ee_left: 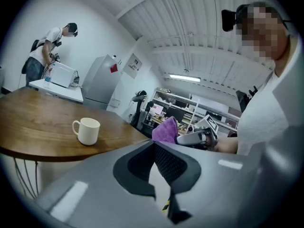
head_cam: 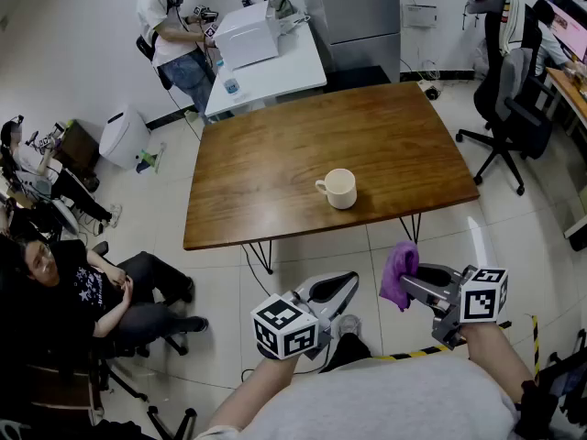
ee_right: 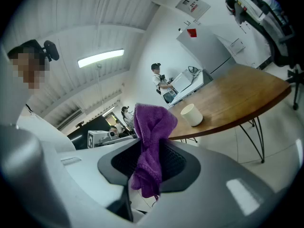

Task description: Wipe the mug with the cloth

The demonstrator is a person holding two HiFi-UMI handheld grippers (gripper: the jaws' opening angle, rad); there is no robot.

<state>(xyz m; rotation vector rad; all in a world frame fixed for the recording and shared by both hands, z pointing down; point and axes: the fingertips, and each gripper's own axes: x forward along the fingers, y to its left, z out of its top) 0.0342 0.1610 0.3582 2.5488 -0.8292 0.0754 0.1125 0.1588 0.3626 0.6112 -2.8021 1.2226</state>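
A cream mug [head_cam: 340, 189] stands upright on the brown wooden table [head_cam: 275, 154], handle to the left; it shows too in the left gripper view as the mug [ee_left: 87, 130] and in the right gripper view as the mug [ee_right: 193, 114]. My right gripper [head_cam: 404, 287] is shut on a purple cloth [head_cam: 400, 273], held over the floor short of the table's near edge; the cloth [ee_right: 149, 148] hangs bunched between its jaws. My left gripper [head_cam: 341, 287] is shut with nothing in it, also short of the table, left of the cloth [ee_left: 166, 129].
A white table [head_cam: 271, 67] with a white box stands behind the wooden one, a person beside it. Another person sits at the left on a chair. An office chair [head_cam: 509, 108] stands at the right. The wooden table rests on thin black legs [head_cam: 261, 255].
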